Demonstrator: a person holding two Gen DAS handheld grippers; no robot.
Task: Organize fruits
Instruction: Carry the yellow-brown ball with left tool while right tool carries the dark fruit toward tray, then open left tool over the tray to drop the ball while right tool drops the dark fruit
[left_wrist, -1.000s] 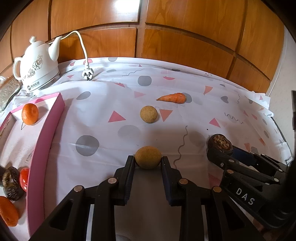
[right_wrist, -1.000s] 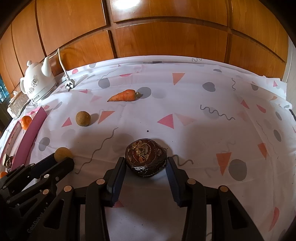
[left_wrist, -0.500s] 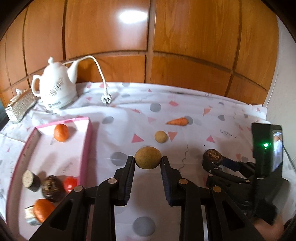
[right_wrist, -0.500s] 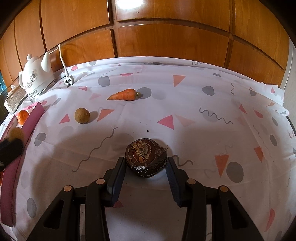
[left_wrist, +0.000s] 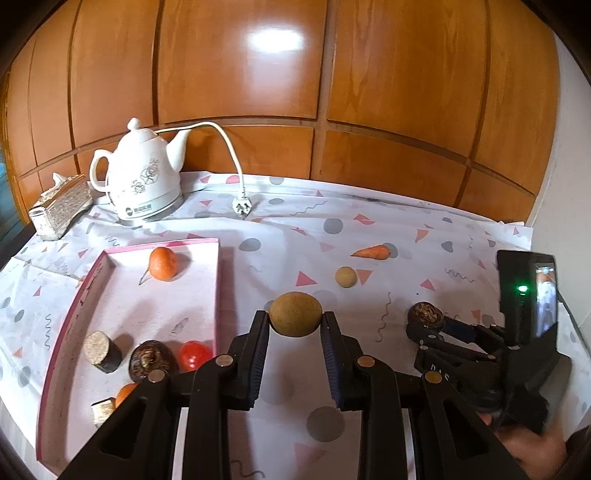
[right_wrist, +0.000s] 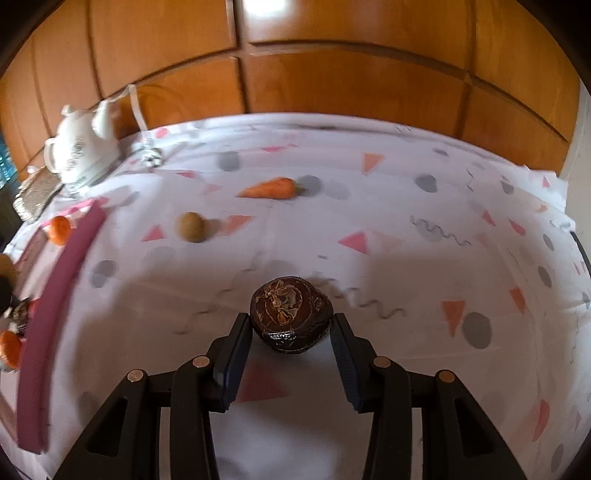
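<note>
My left gripper (left_wrist: 294, 325) is shut on a tan round fruit (left_wrist: 294, 314) and holds it in the air just right of the pink tray (left_wrist: 217, 280). The tray holds an orange (left_wrist: 163, 263), a red tomato (left_wrist: 194, 355), a dark brown fruit (left_wrist: 151, 361) and other pieces. My right gripper (right_wrist: 291, 325) is shut on a dark brown wrinkled fruit (right_wrist: 290, 319), lifted a little off the cloth; it also shows in the left wrist view (left_wrist: 424, 316). A smaller tan fruit (left_wrist: 345, 276) and a carrot (left_wrist: 371, 252) lie on the cloth farther back.
A white electric kettle (left_wrist: 142, 181) with its loose plug (left_wrist: 242, 206) stands at the back left beside a silver tissue box (left_wrist: 59, 208). A wooden panel wall (left_wrist: 332, 92) closes the back. The patterned tablecloth (right_wrist: 406, 258) covers the table.
My left gripper has lifted the tan fruit and pulled up and back, bringing the whole tray into view. My right gripper has risen slightly with the dark fruit.
</note>
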